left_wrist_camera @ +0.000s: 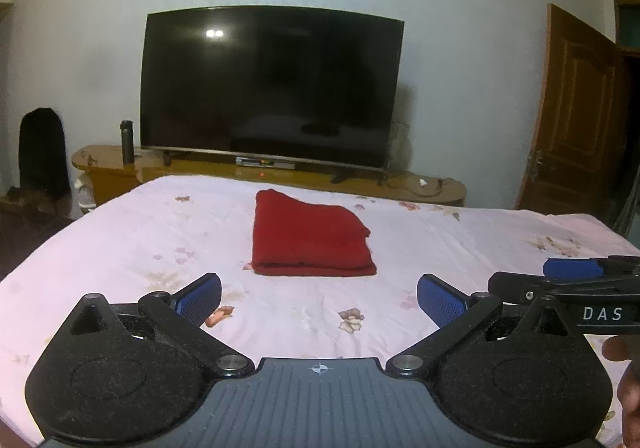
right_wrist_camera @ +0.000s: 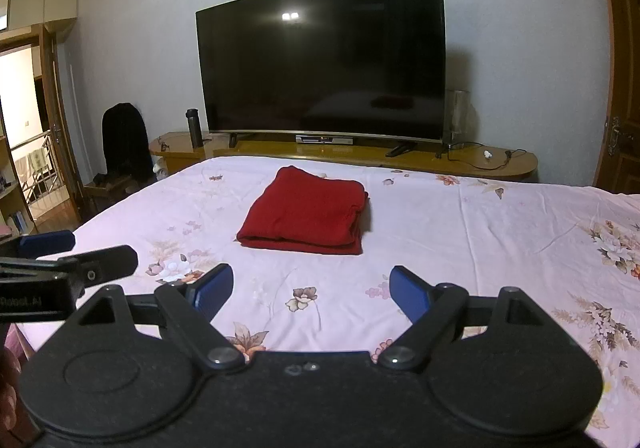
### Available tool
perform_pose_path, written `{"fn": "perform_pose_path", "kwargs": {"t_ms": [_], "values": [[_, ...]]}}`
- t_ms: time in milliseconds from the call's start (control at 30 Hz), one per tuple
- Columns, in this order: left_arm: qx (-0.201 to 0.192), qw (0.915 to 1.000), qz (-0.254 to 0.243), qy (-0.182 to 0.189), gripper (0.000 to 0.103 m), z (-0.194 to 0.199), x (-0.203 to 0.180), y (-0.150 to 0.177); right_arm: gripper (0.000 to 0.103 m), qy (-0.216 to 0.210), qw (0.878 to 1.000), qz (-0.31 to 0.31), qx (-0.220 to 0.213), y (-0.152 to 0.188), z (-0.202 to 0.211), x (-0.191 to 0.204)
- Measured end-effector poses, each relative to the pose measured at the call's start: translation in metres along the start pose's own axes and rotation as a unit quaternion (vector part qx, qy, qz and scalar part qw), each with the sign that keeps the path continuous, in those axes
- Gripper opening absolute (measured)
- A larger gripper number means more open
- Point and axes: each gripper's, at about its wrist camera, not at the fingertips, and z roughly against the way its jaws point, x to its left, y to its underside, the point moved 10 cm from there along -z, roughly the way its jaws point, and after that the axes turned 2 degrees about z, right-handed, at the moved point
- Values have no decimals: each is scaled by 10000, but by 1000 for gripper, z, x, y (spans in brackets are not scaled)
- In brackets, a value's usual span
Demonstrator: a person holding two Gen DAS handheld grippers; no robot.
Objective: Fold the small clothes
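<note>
Both tools, the left tool (left_wrist_camera: 319, 302) and the right tool (right_wrist_camera: 311, 290), hover spread and empty over the bed (right_wrist_camera: 460, 232); a folded red cloth (right_wrist_camera: 306, 217) lies ahead of them, well apart.

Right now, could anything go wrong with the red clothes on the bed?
Maybe. The red garment already lies folded on the pink bedsheet, so another grab might undo it. Its right edge shows loose layers that could slip apart. Both the left gripper and the right gripper are open, close together, and might bump each other.
</note>
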Motion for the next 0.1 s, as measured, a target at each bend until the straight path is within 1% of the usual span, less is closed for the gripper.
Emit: {"fn": "perform_pose_path", "kwargs": {"t_ms": [100], "values": [[43,10000,36,-40,103,-1,1,1,85,3,10000,-2,6,0,0,0]]}}
